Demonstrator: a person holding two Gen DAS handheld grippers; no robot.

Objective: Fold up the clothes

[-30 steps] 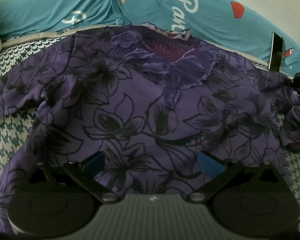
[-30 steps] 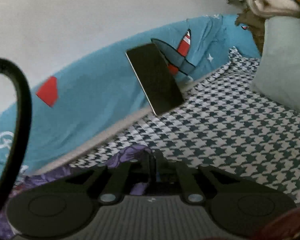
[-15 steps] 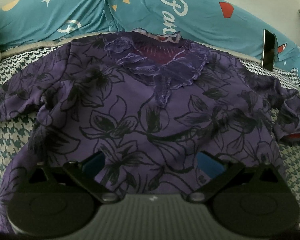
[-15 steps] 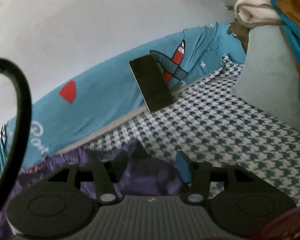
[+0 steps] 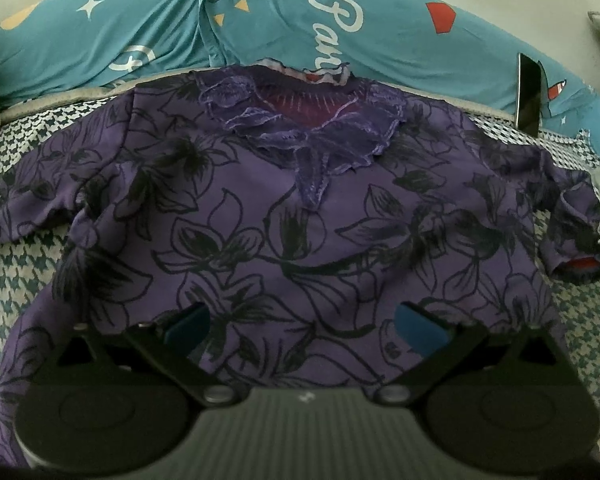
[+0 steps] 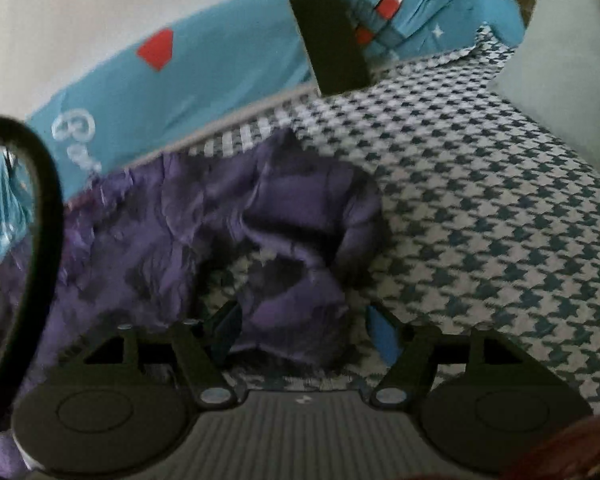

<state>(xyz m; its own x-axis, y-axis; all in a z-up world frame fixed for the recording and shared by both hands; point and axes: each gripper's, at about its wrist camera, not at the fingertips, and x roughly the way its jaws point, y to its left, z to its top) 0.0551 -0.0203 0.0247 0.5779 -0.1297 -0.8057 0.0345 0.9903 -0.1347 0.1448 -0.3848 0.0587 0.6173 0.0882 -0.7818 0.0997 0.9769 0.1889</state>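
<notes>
A bed [image 5: 28,264] covered in a blue-and-white houndstooth sheet carries everything here. Along its far edge, against the pale wall, lies a long teal pillow [image 5: 284,28] printed with white script, stars and red shapes. Spread flat over the middle of the bed is a purple shirt [image 5: 284,216] with a black flower print; its ruffled collar [image 5: 300,128] points toward the pillow and touches its lower edge. One sleeve trails off the shirt's left side onto the sheet, and the other sleeve [image 5: 572,216] lies bunched at the shirt's right side, its cuff showing a red lining. A dark phone [image 5: 529,94] leans upright against the pillow, beyond that bunched sleeve. A pale grey cushion [image 6: 568,68] sits on the bed to the right of the phone.

The left claw [image 5: 302,322] hangs over the shirt's lower front with its blue-tipped fingers spread wide, gripping nothing. The right claw [image 6: 300,330] is at the bunched sleeve, also spread, with the crumpled cuff [image 6: 296,292] lying between its fingers; the picture is blurred and whether the fingers touch the cloth cannot be told. In the left wrist view a blue fingertip of that claw shows just beside the red-lined cuff. A black cable [image 6: 40,208] arcs across the left of the right wrist view.
</notes>
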